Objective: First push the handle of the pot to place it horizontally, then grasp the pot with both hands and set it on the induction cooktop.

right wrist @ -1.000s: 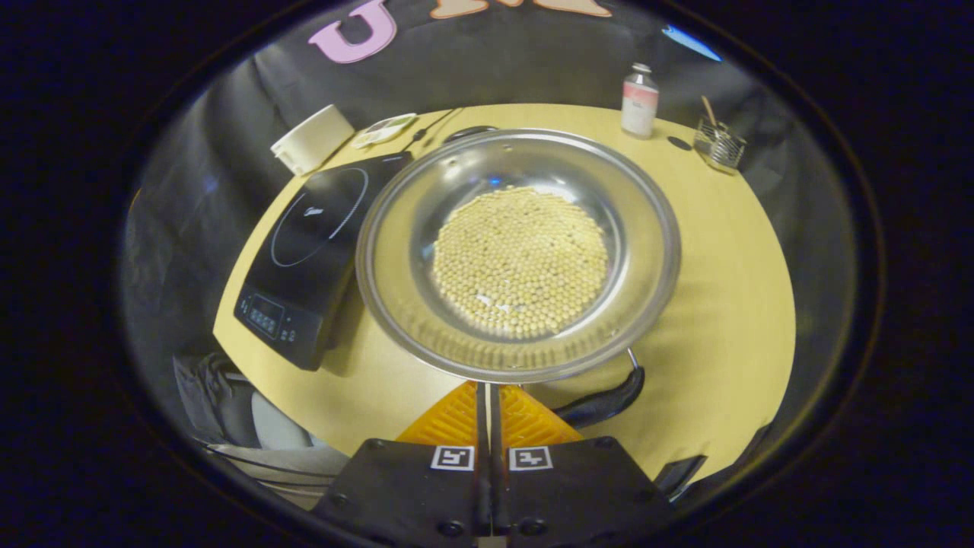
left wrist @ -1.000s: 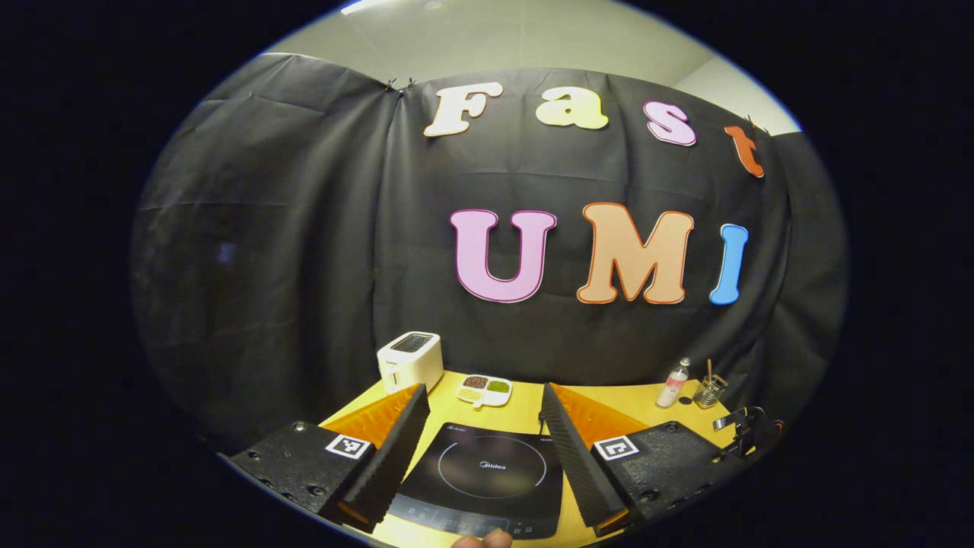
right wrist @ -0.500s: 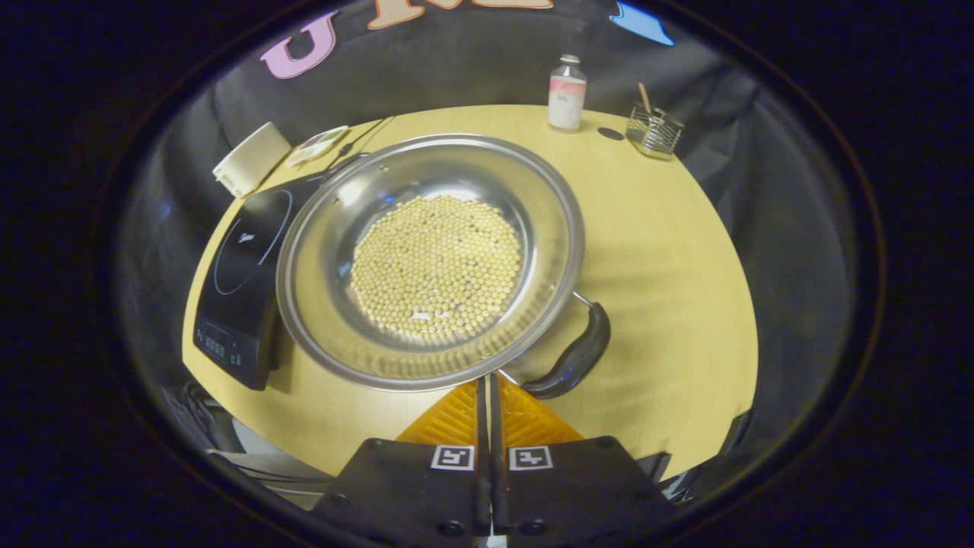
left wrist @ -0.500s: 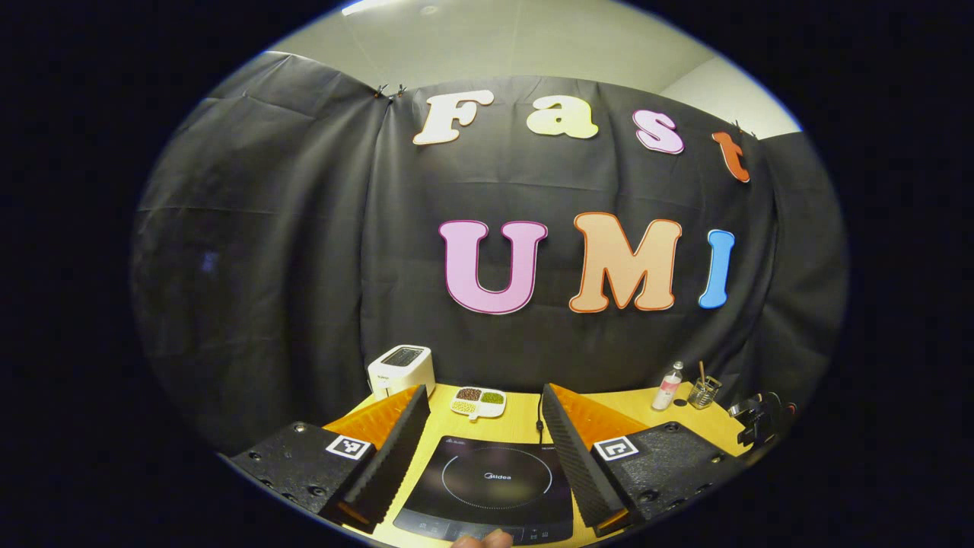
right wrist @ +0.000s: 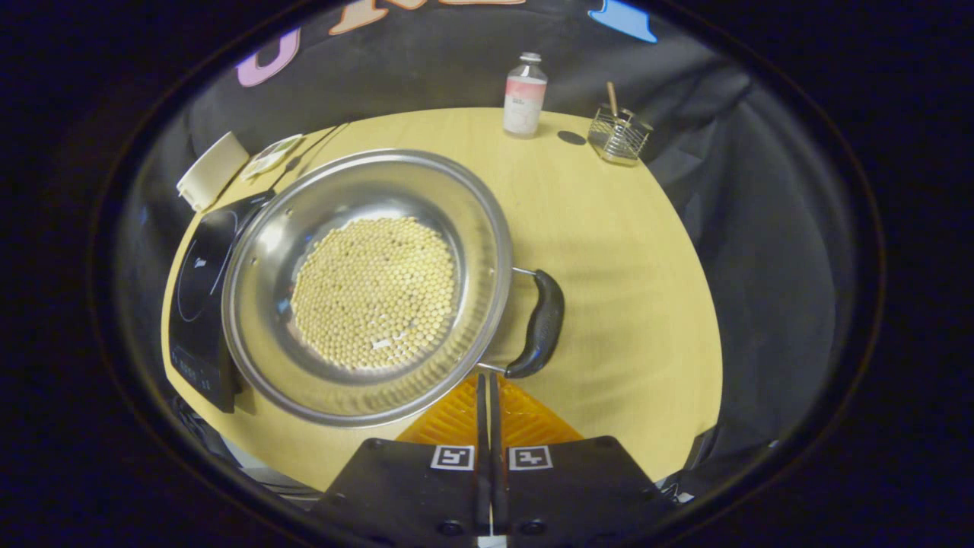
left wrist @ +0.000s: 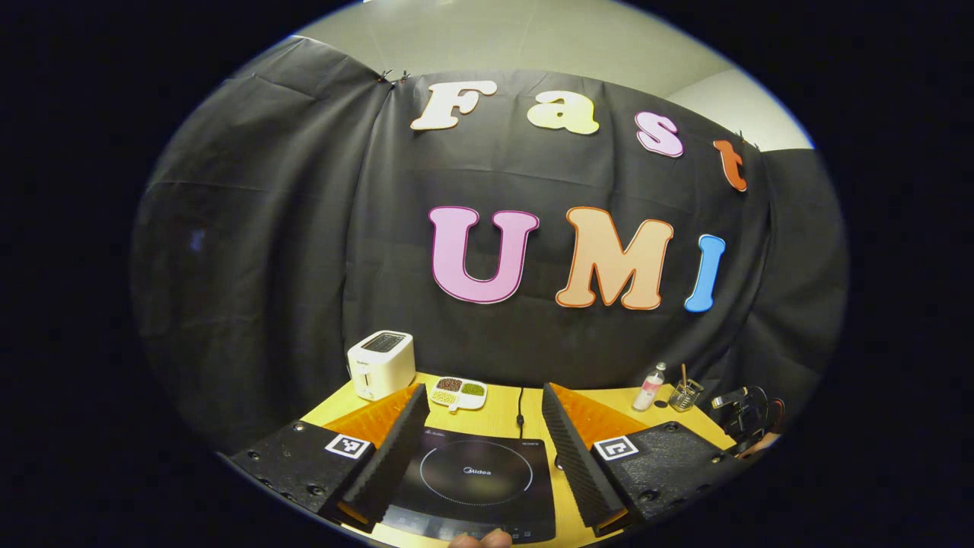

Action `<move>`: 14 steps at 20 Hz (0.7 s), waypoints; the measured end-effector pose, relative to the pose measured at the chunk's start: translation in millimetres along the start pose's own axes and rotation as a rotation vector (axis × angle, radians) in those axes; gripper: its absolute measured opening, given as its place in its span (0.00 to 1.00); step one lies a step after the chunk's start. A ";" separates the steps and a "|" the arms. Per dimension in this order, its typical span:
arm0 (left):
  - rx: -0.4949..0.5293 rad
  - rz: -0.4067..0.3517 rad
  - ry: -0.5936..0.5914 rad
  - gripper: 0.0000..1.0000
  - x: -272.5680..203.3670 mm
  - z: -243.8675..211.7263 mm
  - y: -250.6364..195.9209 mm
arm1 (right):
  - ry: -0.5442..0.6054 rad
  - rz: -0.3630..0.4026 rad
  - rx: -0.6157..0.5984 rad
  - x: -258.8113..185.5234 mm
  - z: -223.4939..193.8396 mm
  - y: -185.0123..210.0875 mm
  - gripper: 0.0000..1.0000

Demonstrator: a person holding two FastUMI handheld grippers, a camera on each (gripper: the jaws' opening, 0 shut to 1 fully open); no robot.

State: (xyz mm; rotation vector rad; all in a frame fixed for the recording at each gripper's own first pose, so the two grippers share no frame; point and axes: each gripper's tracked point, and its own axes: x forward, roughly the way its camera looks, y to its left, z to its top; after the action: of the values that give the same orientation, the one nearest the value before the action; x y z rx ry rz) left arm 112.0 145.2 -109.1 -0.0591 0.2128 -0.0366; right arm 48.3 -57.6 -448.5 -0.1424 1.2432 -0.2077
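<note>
In the right gripper view, a steel pot holding pale beans stands on the wooden table. Its black handle sticks out on the pot's right side. My right gripper is shut with nothing in it, and its tips sit just below the pot's rim, beside the handle's lower wire end. The black induction cooktop lies to the left, partly hidden by the pot. In the left gripper view, my left gripper is open above the cooktop, which shows between its fingers.
At the back of the table stand a white toaster, a small divided dish of beans, a bottle and a wire holder. A cable runs back from the cooktop. Bare table lies right of the pot.
In the right gripper view the pot's handle has swung from the near side round to the pot's right side, and the pot now sits further left. The left gripper's view shifted slightly.
</note>
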 end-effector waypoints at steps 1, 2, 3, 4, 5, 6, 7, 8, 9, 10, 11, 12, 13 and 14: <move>0.003 0.010 0.016 0.91 1.4 -5.1 -2.7 | 0.002 0.006 0.005 2.2 5.8 -3.8 0.03; -0.008 0.010 0.028 0.91 3.7 -8.8 -9.6 | 0.001 0.015 0.009 6.3 11.0 -6.8 0.03; -0.023 0.004 0.037 0.89 6.2 -10.0 -18.2 | -0.006 0.025 0.003 9.3 17.5 -9.6 0.03; -0.030 -0.003 0.044 0.92 9.4 -12.5 -28.0 | -0.011 0.037 -0.007 13.8 23.3 -12.5 0.03; -0.019 -0.001 0.058 0.92 12.5 -15.4 -35.3 | -0.014 0.051 -0.009 17.1 30.0 -14.6 0.02; -0.006 0.007 0.065 0.92 15.6 -17.2 -39.7 | -0.018 0.068 -0.011 19.3 34.3 -16.3 0.00; -0.001 0.016 0.061 0.92 17.8 -14.3 -45.4 | -0.018 0.087 -0.012 21.7 38.9 -17.5 0.02; 0.000 0.024 0.062 0.92 19.6 -12.8 -53.1 | -0.018 0.105 -0.005 21.7 40.4 -18.5 0.02; 0.003 0.030 0.071 0.92 21.4 -14.2 -60.0 | -0.024 0.128 0.004 19.5 41.9 -18.5 0.03; 0.006 0.038 0.080 0.92 23.5 -18.7 -66.7 | -0.033 0.154 0.006 16.6 43.8 -17.1 0.03; 0.010 0.046 0.091 0.92 25.7 -23.2 -73.4 | -0.047 0.180 0.003 12.8 45.4 -16.3 0.02; 0.015 0.052 0.103 0.92 28.2 -28.5 -80.3 | -0.063 0.206 0.001 10.0 47.5 -15.6 0.03; 0.020 0.058 0.117 0.92 31.2 -31.9 -86.4 | -0.074 0.233 0.004 5.7 48.6 -14.9 0.00; 0.028 0.064 0.129 0.92 35.4 -35.6 -92.3 | -0.097 0.253 0.008 2.0 53.5 -15.5 0.00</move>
State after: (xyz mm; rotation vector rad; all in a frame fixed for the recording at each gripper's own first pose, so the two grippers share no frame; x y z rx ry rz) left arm 136.3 49.7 -145.6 -0.0223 0.3424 0.0200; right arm 98.4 -73.4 -429.9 0.0123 1.1512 0.0133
